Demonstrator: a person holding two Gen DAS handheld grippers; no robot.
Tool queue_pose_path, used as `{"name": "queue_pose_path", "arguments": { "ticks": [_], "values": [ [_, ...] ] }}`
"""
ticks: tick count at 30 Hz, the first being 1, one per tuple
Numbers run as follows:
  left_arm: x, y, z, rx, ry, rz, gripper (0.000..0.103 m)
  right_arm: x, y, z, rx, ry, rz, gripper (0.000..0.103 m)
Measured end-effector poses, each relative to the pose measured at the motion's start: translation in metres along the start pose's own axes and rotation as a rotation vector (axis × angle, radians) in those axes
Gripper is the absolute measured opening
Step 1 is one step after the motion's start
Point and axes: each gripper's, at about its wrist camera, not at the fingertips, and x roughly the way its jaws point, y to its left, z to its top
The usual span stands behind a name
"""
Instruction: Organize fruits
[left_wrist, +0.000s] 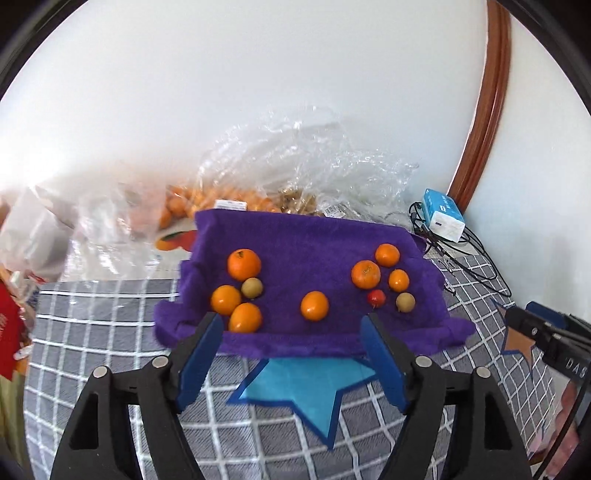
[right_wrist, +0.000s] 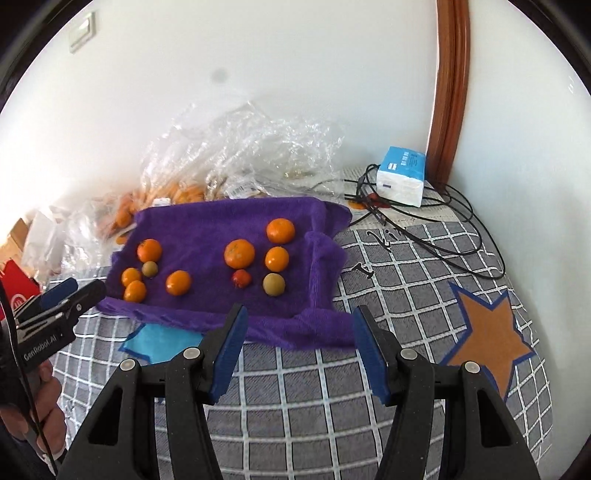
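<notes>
The small orange mandarins (left_wrist: 314, 305), two brownish round fruits and one red fruit (left_wrist: 376, 297) lie on a fuzzy purple cloth (left_wrist: 314, 236) spread over the grey checked cover, apparently gathered there as a sorting surface in loose clusters. Both the left gripper (left_wrist: 291, 325) and the right gripper (right_wrist: 297, 317) hang short of the cloth's near edge, jaws apart and empty. Only the right wrist view shows the whole orange star patch (right_wrist: 487, 339); the left shows most of the blue star patch (left_wrist: 306, 387).
</notes>
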Motion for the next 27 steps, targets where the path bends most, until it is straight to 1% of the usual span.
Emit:
{"name": "queue_pose_path", "arguments": {
  "ticks": [3,5,7,8,9,11,12,16,18,20,22,24,27],
  "values": [
    [-0.027,-0.003,-0.009,-0.004,-0.016,0.027,0.080,-0.021,-0.005,-0.007,0.007,-0.002,0.022,0.059],
    [-0.041,-0.004,-0.014,-0.023,-0.020,0.015,0.082,-0.033,-0.008,-0.012,0.012,0.009,0.029,0.059],
    [-0.054,-0.008,-0.020,-0.032,-0.020,0.033,0.082,-0.048,-0.011,-0.019,0.016,-0.012,0.032,0.059],
    [-0.062,-0.011,-0.024,-0.029,-0.029,0.039,0.084,-0.056,-0.012,-0.022,0.017,-0.029,0.032,0.063],
    [-0.069,-0.014,-0.028,-0.026,-0.039,0.044,0.085,-0.064,-0.012,-0.027,0.010,-0.046,0.031,0.074],
    [-0.084,-0.019,-0.035,-0.030,-0.061,0.042,0.089,-0.077,-0.010,-0.035,-0.005,-0.084,0.025,0.085],
    [-0.091,-0.021,-0.038,-0.032,-0.070,0.042,0.089,-0.083,-0.008,-0.038,-0.017,-0.096,0.020,0.087],
    [-0.114,-0.027,-0.049,-0.039,-0.104,0.052,0.092,-0.100,0.001,-0.047,-0.067,-0.120,0.013,0.092],
    [-0.121,-0.028,-0.052,-0.044,-0.110,0.066,0.093,-0.109,0.004,-0.050,-0.080,-0.139,0.009,0.096],
    [-0.128,-0.027,-0.054,-0.045,-0.121,0.077,0.097,-0.115,0.006,-0.052,-0.081,-0.157,0.001,0.097],
    [-0.133,-0.023,-0.055,-0.065,-0.130,0.096,0.097,-0.120,0.010,-0.055,-0.087,-0.162,0.002,0.098],
    [-0.138,-0.021,-0.056,-0.085,-0.135,0.088,0.098,-0.125,0.012,-0.059,-0.093,-0.171,0.003,0.100],
    [-0.141,-0.022,-0.057,-0.079,-0.136,0.102,0.099,-0.130,0.013,-0.064,-0.095,-0.180,0.000,0.101]
  ]
}}
